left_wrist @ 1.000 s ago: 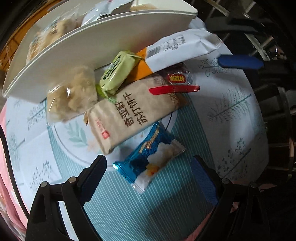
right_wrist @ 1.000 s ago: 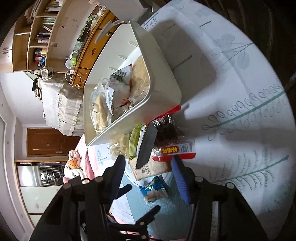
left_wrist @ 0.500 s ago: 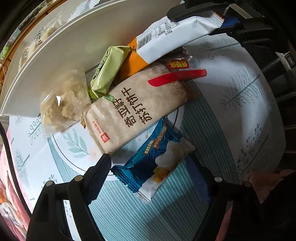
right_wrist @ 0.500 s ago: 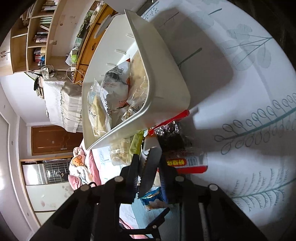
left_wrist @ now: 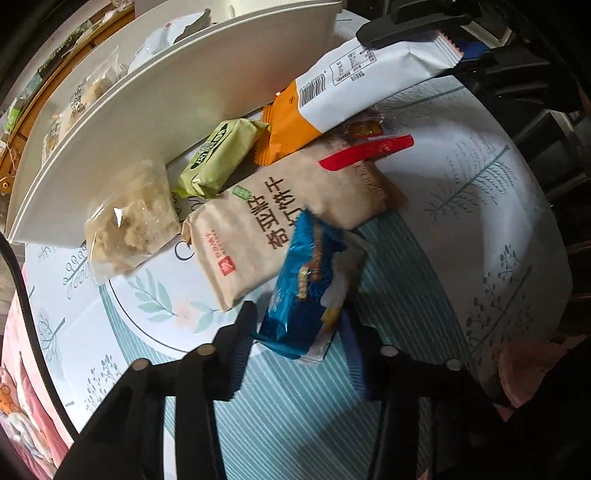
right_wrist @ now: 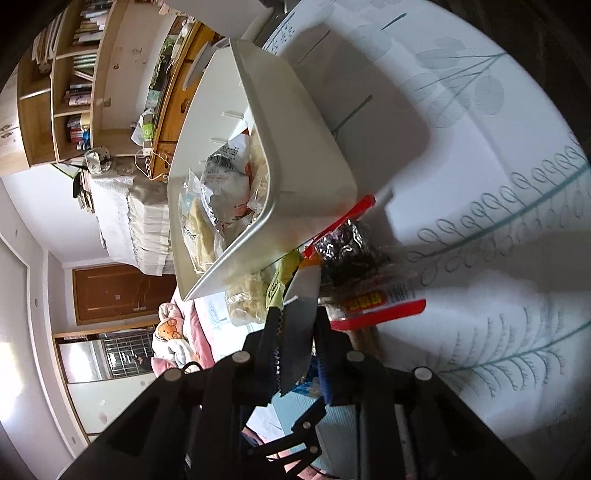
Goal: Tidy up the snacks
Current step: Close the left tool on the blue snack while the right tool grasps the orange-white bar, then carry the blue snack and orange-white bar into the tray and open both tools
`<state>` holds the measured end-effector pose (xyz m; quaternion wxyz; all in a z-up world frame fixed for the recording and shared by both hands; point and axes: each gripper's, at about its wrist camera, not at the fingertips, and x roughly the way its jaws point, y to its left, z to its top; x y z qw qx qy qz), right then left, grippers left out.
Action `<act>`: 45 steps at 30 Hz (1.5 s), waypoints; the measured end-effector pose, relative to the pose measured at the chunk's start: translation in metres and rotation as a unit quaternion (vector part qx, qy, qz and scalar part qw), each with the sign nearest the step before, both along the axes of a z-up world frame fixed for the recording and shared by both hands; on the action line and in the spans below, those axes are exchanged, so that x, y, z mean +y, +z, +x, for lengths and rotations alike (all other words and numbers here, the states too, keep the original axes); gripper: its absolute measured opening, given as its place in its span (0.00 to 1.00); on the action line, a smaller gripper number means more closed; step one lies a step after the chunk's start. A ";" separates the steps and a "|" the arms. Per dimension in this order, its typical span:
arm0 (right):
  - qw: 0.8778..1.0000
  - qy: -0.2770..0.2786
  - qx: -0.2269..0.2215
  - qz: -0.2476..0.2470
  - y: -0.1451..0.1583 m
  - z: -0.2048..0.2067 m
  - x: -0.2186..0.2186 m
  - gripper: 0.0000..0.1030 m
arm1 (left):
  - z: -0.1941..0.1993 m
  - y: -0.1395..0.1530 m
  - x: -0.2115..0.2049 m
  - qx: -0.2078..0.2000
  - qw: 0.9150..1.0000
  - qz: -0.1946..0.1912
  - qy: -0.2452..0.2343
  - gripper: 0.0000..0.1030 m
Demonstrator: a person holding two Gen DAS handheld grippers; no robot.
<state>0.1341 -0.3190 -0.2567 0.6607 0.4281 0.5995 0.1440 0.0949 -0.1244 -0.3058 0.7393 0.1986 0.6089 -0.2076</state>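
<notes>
Domestic room: wooden shelving (right_wrist: 62, 81) and a brown door (right_wrist: 118, 291) at 9 o'clock in the right wrist view. Work surface is a round table under a white cloth (left_wrist: 480, 206) printed with teal leaves.

Left wrist view, left to right. White bin (left_wrist: 155, 122) runs from 9 to 12 o'clock, wrapped snacks visible over its rim. Just below its wall lies a clear bag (left_wrist: 129, 218) of pale crumbly pieces, touching a green packet (left_wrist: 218, 158) to its right. A tan cracker pack (left_wrist: 291, 221) lies at centre, a red strip (left_wrist: 365, 151) across its upper end. An orange-and-white packet (left_wrist: 351, 88) slants toward 1 o'clock, its far end clamped by the right gripper (left_wrist: 417, 26). The left gripper (left_wrist: 299, 325) at 6 o'clock has its jaws closing on a blue packet (left_wrist: 310, 288); both pads press its sides and the packet stands tilted up off the cloth.

Right wrist view, left to right. The bin occupies 10 to 12 o'clock. The right gripper (right_wrist: 295, 332) at 6 o'clock is drawn together on the white end of the orange-and-white packet. Just right lies a dark, red-edged packet (right_wrist: 354, 266).
</notes>
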 end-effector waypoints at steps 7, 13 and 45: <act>1.000 -0.011 -0.008 -0.001 0.007 -0.016 -0.009 0.17 | -0.014 0.007 -0.010 -0.001 1.000 -0.007 0.002 0.29; 1.000 -0.017 -0.017 -0.009 0.017 -0.027 -0.011 0.17 | -0.024 0.016 0.005 0.003 0.999 -0.024 0.025 0.24; 0.970 -0.020 -0.191 -0.149 0.129 -0.006 0.023 0.16 | 0.085 0.175 0.104 -0.002 0.996 -0.038 0.081 0.24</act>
